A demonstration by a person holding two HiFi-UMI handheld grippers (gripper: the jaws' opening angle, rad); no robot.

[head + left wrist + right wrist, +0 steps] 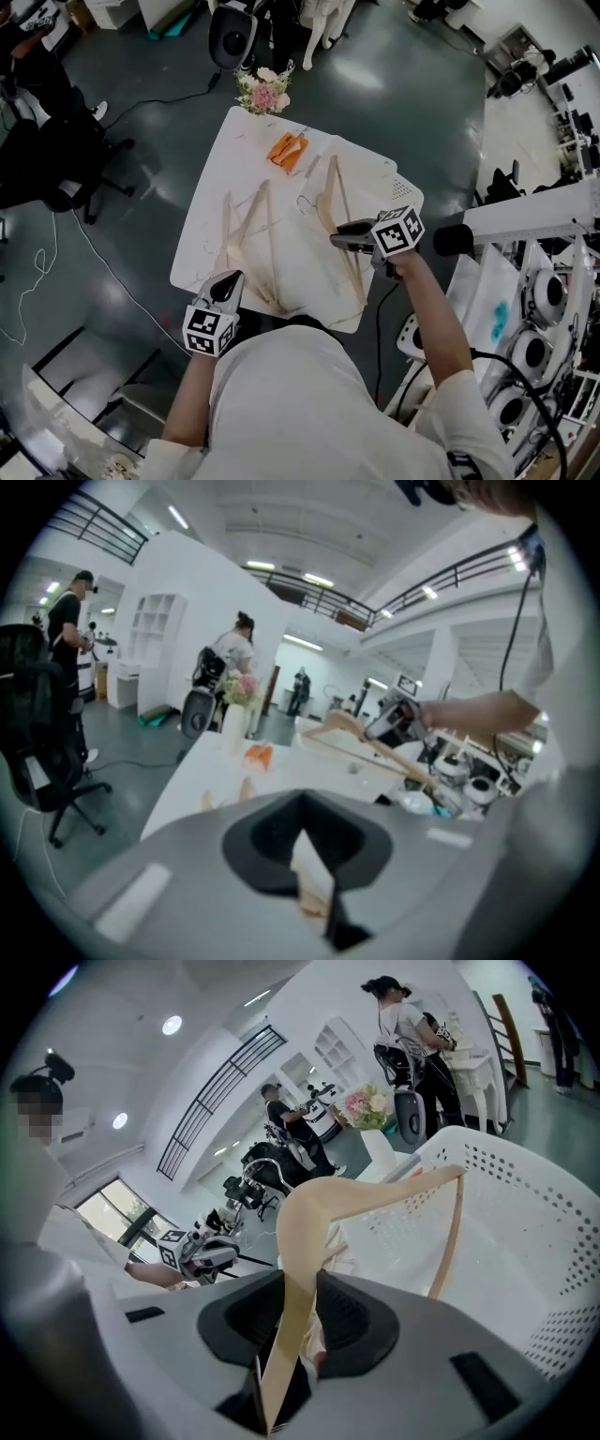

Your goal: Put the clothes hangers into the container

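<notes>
My right gripper (pixel 339 238) is shut on a pale wooden hanger (pixel 330 202), gripping one of its arms. In the right gripper view that hanger (pixel 375 1194) rises from between the jaws and hangs over the white perforated basket (pixel 534 1241). The basket's dotted corner (pixel 405 190) shows at the table's right side. Two more wooden hangers (pixel 251 232) lie on the left of the white table (pixel 211 202). My left gripper (pixel 229 281) sits at their near ends, its jaws together, and I see nothing clearly held in them. The left gripper view shows the right gripper (pixel 394 722) and its hanger (pixel 370 745).
An orange object (pixel 289 150) and a vase of flowers (pixel 263 92) stand at the table's far end. A black office chair (pixel 66 159) and floor cables (pixel 103 267) are on the left, with white equipment (pixel 534 347) close on the right. People stand in the background (pixel 412 1044).
</notes>
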